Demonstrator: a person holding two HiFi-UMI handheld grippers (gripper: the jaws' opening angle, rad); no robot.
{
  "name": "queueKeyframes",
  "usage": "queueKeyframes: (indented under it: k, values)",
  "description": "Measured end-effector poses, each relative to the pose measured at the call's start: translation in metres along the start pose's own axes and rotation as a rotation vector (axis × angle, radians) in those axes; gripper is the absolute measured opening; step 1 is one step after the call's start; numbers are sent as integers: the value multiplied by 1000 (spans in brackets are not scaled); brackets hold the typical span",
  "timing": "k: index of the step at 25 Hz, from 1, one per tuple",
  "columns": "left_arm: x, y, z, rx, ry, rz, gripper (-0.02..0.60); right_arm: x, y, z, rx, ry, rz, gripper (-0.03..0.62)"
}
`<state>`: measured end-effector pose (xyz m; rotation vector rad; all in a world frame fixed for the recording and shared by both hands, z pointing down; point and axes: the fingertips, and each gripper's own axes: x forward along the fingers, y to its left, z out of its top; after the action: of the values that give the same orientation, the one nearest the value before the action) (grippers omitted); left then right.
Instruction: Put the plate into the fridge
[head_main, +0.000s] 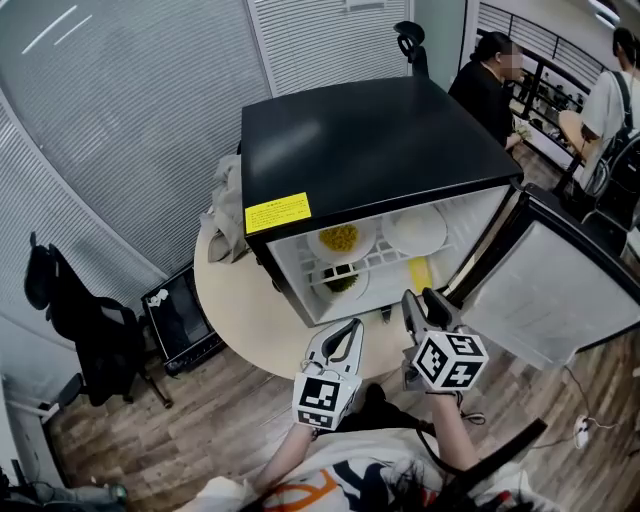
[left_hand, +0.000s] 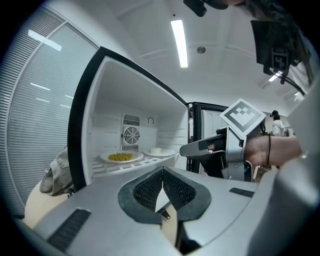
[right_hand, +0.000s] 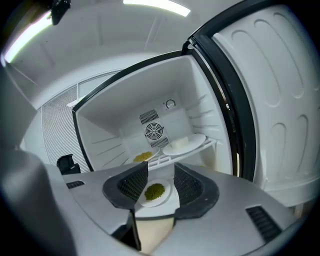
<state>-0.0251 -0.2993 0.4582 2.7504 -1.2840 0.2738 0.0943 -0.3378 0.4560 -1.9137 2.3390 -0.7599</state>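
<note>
While the white round plate of green food (head_main: 340, 281) rests low inside the open black mini fridge (head_main: 370, 150), the right gripper (head_main: 420, 302), at its 4 o'clock, gapes empty; the left gripper (head_main: 350, 330) is clenched, holding nothing.

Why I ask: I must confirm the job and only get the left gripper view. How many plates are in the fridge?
Observer: Three. Besides your two on the shelf, a plate of green food sits below it in the fridge.
Operator: Is the right gripper holding it?
Observer: No. The right gripper has its jaws apart with nothing between them; the plate lies beyond.
Operator: Anything on top of the fridge?
Observer: Only a yellow label near the front edge.
</note>
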Motion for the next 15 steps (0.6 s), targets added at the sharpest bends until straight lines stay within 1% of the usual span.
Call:
queueKeyframes:
  k: [6,11,15]
  values:
    - [-26,-17,-8,0,14,-42,14,-35,19,-35,17,20,-10,85]
    - [-47,-35,-15,-16,16,-88,14,-67,27,-63,33,42,-30,58]
    - [-62,-48,-31,-30,42,-116,14,-87,26,-86,38,78,-61,55]
